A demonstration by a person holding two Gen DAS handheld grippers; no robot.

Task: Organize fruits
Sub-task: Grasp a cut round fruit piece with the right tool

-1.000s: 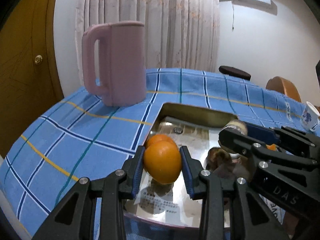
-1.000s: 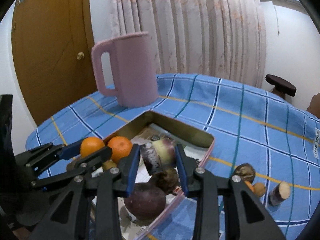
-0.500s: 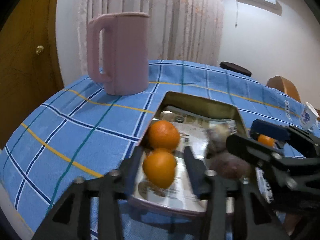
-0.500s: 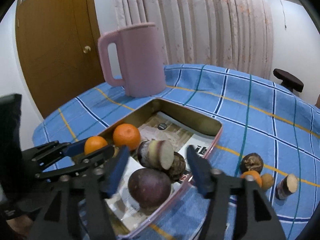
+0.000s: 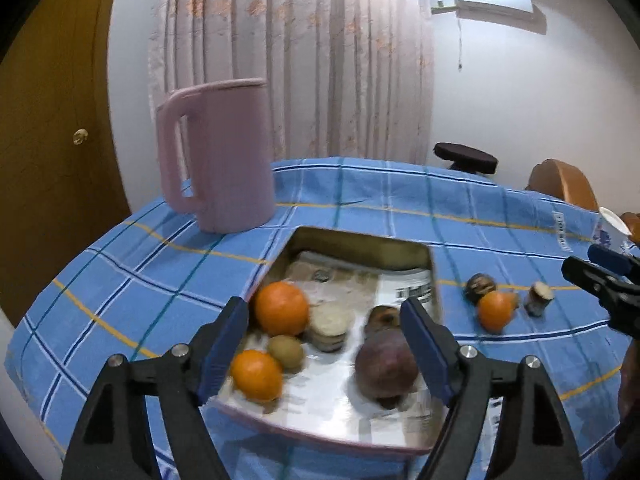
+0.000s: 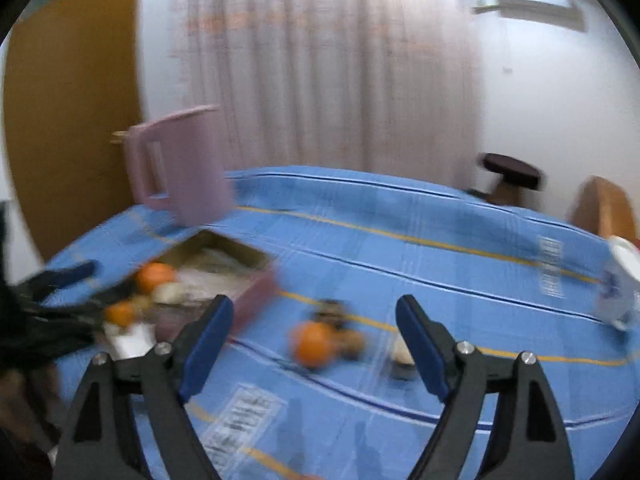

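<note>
Since a second ago I've dropped both fruits into the tin tray (image 5: pixel 360 242), both grippers' jaws now released, and I'm swinging right toward the firm, light orange (image 6: pixel 313 343) on the surface, best pinched across its middle.

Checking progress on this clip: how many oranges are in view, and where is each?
3. Two lie in the tray: one orange near its left wall, another at the front left corner. The third sits on the cloth right of the tray. None looks hidden.
</note>
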